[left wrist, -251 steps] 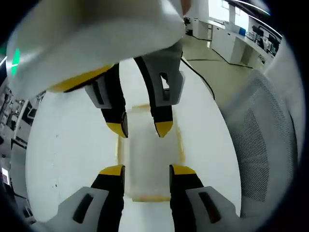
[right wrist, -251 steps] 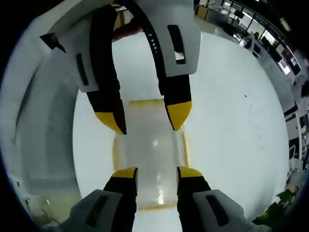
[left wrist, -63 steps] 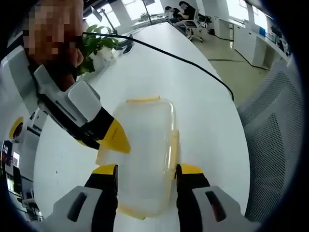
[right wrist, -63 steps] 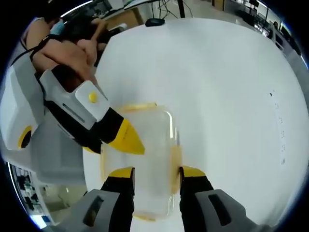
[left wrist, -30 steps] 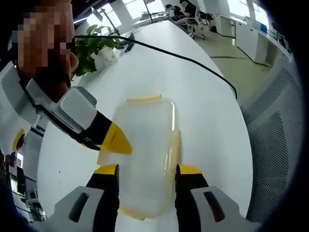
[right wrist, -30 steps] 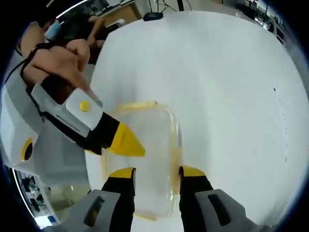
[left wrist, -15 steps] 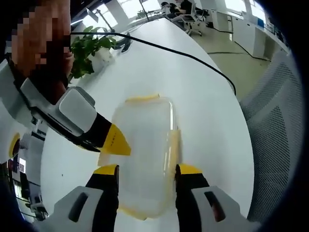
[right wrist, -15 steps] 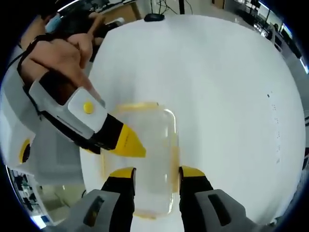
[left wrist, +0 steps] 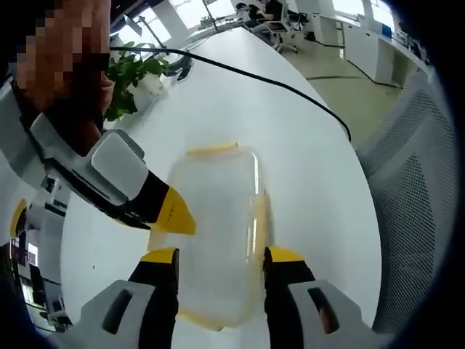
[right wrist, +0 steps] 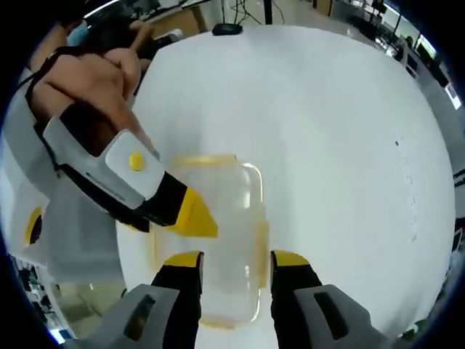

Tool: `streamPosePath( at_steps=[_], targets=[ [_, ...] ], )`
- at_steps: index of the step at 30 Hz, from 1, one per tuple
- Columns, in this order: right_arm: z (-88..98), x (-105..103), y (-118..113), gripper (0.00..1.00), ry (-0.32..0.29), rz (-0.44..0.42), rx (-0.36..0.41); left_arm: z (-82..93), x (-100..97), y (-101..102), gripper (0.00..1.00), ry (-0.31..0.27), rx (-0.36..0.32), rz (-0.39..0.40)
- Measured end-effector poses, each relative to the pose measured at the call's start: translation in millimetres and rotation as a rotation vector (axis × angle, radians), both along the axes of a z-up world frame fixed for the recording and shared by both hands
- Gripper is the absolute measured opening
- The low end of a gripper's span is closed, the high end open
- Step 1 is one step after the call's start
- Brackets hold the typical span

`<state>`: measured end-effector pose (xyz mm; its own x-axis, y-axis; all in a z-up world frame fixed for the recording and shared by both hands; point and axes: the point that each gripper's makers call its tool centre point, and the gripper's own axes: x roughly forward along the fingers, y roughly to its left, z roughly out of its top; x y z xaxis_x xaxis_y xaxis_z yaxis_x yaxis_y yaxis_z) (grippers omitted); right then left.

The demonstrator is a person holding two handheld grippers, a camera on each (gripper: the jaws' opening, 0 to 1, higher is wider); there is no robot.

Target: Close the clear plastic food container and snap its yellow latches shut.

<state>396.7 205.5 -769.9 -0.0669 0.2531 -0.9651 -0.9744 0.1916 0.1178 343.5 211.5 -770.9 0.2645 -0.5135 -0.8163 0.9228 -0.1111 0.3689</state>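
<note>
The clear plastic container (left wrist: 214, 211) lies flat on the white table (left wrist: 312, 167) with its lid on. Yellow latches show at its far end (left wrist: 213, 149) and along its right side (left wrist: 260, 218). My left gripper (left wrist: 221, 254) hangs open over the container's near half, one jaw over each long side. My right gripper (left wrist: 173, 216) comes in from the left, its yellow tip at the container's left edge. In the right gripper view the container (right wrist: 221, 218) lies under my open right gripper (right wrist: 235, 259), and the left gripper (right wrist: 192, 214) points at its left edge.
A black cable (left wrist: 290, 83) runs across the far table. A potted plant (left wrist: 131, 73) stands at the back left. A grey mesh chair (left wrist: 410, 182) stands off the table's right edge. A person's hand (right wrist: 87, 80) holds the gripper at the left. A dark mouse (right wrist: 227, 27) lies far back.
8.4 s ago the two grippers faced each other over the container; now each shows side-on at its left edge. Over the last second only the views have shifted slightly.
</note>
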Motion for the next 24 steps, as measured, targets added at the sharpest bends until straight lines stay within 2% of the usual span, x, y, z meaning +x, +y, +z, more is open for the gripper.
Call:
streamPosePath(
  at_steps=[2, 6, 12, 18, 24],
  targets=[
    [-3.0, -5.4, -2.5, 0.54, 0.004, 0.010, -0.022, 1.7, -0.6, 0.5, 0.46, 0.003, 0.001, -0.001],
    [-0.2, -3.3, -0.4, 0.54, -0.037, 0.010, 0.001, 8.2, -1.7, -0.7, 0.46, 0.012, -0.018, -0.009],
    [7.2, 0.1, -1.0, 0.58, -0.063, 0.001, 0.007, 11.6, -1.1, -2.0, 0.49, 0.012, -0.022, -0.004],
    [11.0, 0.0, -4.1, 0.60, -0.077, -0.011, 0.011, 12.7, -0.9, 0.2, 0.56, 0.016, -0.019, 0.001],
    [14.0, -3.0, -11.7, 0.61, -0.083, -0.019, 0.006, 14.7, 0.8, 1.9, 0.59, 0.016, -0.015, 0.003]
  ],
)
